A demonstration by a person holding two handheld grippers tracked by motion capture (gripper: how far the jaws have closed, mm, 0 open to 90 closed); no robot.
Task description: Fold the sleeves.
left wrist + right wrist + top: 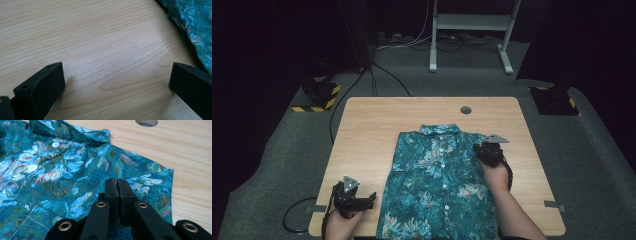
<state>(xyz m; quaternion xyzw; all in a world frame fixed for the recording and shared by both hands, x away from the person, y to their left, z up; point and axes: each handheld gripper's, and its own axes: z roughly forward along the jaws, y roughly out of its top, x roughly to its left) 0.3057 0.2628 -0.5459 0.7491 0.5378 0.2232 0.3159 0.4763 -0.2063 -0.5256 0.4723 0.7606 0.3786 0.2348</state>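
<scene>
While the left tongs (371,199) gape, right tongs (117,185) (shut) overhang shirt (439,175).

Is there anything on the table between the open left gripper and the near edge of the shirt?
Nothing visible. The left gripper rests with its jaws open over bare table, and the shirt edge lies just beyond its right jaw, with only wood between them.

Shirt (439,180) on table (372,125), centre-right

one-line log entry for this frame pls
left gripper: open, over bare table | right gripper: shut, fingers over shirt right edge | shirt: flat, buttoned
</scene>
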